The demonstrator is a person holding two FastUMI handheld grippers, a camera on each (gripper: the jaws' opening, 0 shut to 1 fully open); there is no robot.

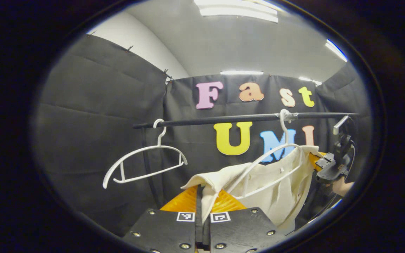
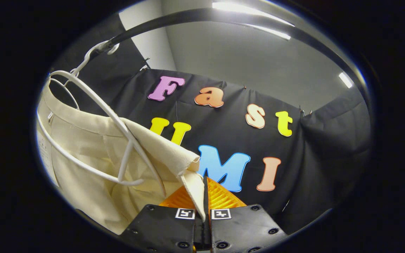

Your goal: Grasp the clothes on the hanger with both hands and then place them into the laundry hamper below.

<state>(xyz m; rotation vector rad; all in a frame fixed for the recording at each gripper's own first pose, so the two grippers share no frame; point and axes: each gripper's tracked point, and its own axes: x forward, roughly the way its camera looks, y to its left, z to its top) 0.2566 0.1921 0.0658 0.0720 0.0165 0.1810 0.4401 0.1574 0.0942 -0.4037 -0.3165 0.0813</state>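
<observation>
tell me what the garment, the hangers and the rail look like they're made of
Garment: cream woven cloth, matte, likely cotton or linen; it folds softly and shows a stitched hem. Empty hanger and the garment's hanger: white, smooth, slightly glossy, probably plastic or coated wire. Rail: a dark, thin bar with a faint sheen, perhaps painted metal.

Cream garment [image 1: 280, 182] on a white hanger [image 1: 269, 165]; second white hanger [image 1: 142, 161], bare; black rail [image 1: 223, 120]; black cloth wall [image 1: 93, 116]; grey ceiling [image 1: 244, 42] with white light strips [image 1: 237, 8]; black-and-white square markers [image 1: 185, 216].
</observation>
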